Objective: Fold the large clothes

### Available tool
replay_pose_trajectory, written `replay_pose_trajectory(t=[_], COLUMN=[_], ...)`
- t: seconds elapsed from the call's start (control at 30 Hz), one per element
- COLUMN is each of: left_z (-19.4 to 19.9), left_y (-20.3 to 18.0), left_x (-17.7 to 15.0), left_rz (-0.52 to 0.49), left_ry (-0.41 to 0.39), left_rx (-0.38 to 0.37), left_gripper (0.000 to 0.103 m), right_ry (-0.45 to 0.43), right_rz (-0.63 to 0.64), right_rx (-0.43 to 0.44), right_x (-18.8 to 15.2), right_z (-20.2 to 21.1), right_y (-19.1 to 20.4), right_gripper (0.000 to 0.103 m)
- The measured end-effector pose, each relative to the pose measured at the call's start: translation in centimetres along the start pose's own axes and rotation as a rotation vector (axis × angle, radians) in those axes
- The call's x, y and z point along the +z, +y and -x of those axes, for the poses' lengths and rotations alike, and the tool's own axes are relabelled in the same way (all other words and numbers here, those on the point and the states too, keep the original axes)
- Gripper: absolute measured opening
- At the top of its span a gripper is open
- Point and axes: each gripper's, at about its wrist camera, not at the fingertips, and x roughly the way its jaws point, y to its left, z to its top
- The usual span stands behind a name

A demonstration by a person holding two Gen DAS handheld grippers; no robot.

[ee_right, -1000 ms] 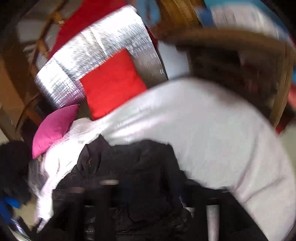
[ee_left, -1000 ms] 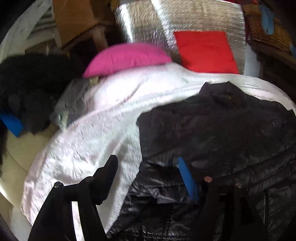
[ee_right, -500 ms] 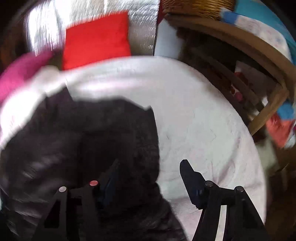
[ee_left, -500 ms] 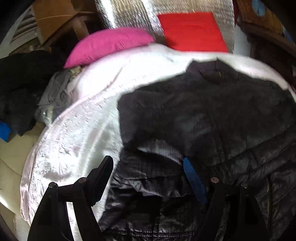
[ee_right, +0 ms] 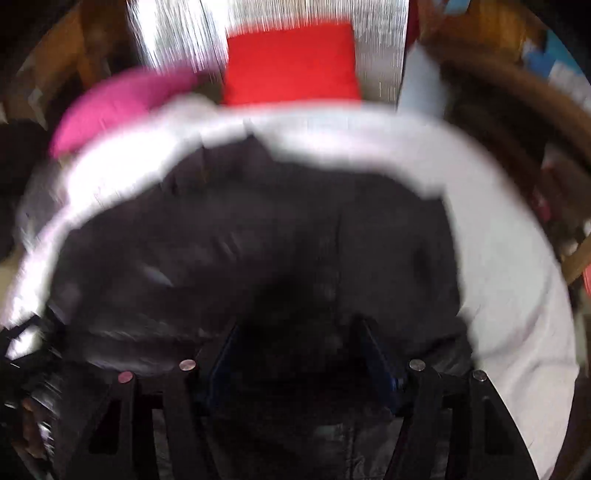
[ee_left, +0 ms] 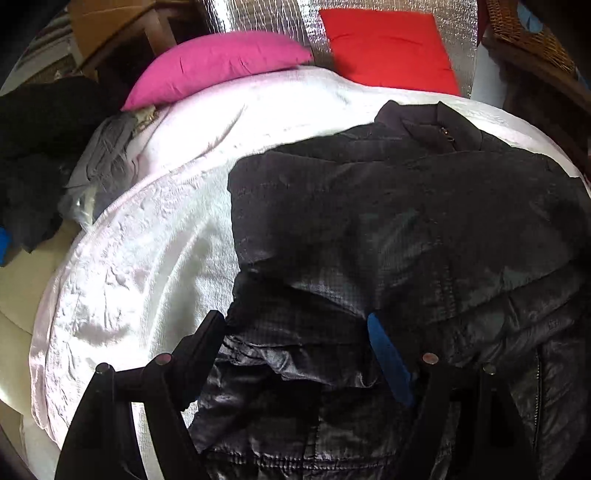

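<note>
Black jacket (ee_left: 388,229) lying spread on the white bedcover (ee_left: 147,266), collar toward the red cushion (ee_left: 388,44).
You are now bringing your right gripper (ee_right: 299,350) over the jacket, off the bare cover; fingers spread, narrower than before, view blurred. Your left gripper (ee_left: 295,332) is sitting lower, fingers spread around the jacket's edge fold, not pinching.

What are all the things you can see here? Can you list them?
jacket: one, black and shiny, spread on the blanket.
blanket: one, white, covering the bed.
pink pillow: one, at the blanket's far edge.
red cushion: one, against the silver sheet.
silver sheet: one, upright behind the pillows.
grey cloth: one, crumpled by the blanket's left side.
dark clothes: a black pile, far left.
wicker basket: one, brown, top right.
left gripper: black, open over the jacket's left edge.
right gripper: black, blurred, over the jacket.
</note>
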Motion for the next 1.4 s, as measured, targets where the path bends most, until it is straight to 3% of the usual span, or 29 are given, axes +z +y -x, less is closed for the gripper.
replay_pose_trajectory(t=[0.1, 0.23, 0.3, 0.4, 0.43, 0.5, 0.6, 0.67, 0.73, 0.8, 0.87, 0.93, 1.0, 1.17, 1.27, 1.4], left_z=[1.3, 3.2, 2.8, -0.1, -0.5, -0.1, 2.3, 3.0, 2.3, -0.3, -1.5, -0.4, 2.3, 9.8, 14.4, 20.8], left_y=[0.0, -0.8, -1.4, -2.6, -2.8, -3.0, -2.0, -0.9, -0.1, 0.0, -0.3, -0.8, -0.9, 0.3, 0.7, 1.1], left_x=[0.4, 1.2, 1.4, 0.9, 0.7, 0.7, 1.0, 1.1, 1.1, 0.8, 0.2, 0.1, 0.0, -2.2, -4.0, -7.6], left_rz=[0.005, -0.022, -0.023, -0.036, -0.036, -0.040, 0.007, 0.042, 0.071, 0.058, 0.047, 0.028, 0.020, 0.038, 0.099, 0.153], left_ry=[-0.052, -0.147, -0.127, -0.014, -0.013, -0.020, -0.106, -0.132, -0.099, 0.011, 0.043, 0.014, -0.064, -0.234, -0.303, -0.414], left_rx=[0.021, 0.028, 0.000, -0.015, -0.004, 0.014, 0.007, 0.036, 0.047, 0.045, 0.042, 0.069, 0.064, 0.045, 0.034, -0.008], left_gripper=[0.080, 0.080, 0.080, 0.080, 0.080, 0.080, 0.080, 0.080, 0.080, 0.080, 0.081, 0.080, 0.080, 0.081, 0.090, 0.099], right_ry=[-0.022, -0.153, -0.146, -0.009, -0.003, -0.027, -0.110, -0.166, -0.178, -0.099, -0.022, -0.050, -0.082, -0.263, -0.368, -0.456], right_rz=[-0.001, -0.002, 0.011, 0.048, 0.065, 0.092, 0.050, 0.011, -0.043, -0.103, -0.141, -0.205, -0.223, -0.179, -0.154, -0.125], right_rx=[-0.001, 0.074, 0.106, 0.068, 0.059, 0.041, 0.093, 0.018, -0.046, -0.086, -0.020, 0.044, 0.063, 0.091, 0.110, 0.131], right_x=[-0.1, 1.4, 1.6, 1.5, 1.4, 1.4, 1.4, 1.3, 1.0, 0.6, -0.3, -0.5, -0.6, -1.7, -4.5, -7.9], right_z=[0.3, 3.8, 3.8, 0.0, -0.7, 0.2, 3.0, 4.5, 4.2, 1.8, -0.8, 0.1, 2.2, 9.4, 14.9, 20.3], right_y=[0.3, 0.7, 1.5, 3.1, 3.4, 4.0, 2.2, 0.1, -2.8, -5.2, -6.7, -7.7, -7.9, -8.8, -9.7, -9.9], right_gripper=[0.068, 0.068, 0.068, 0.068, 0.068, 0.067, 0.067, 0.067, 0.068, 0.068, 0.068, 0.068, 0.069, 0.069, 0.081, 0.083])
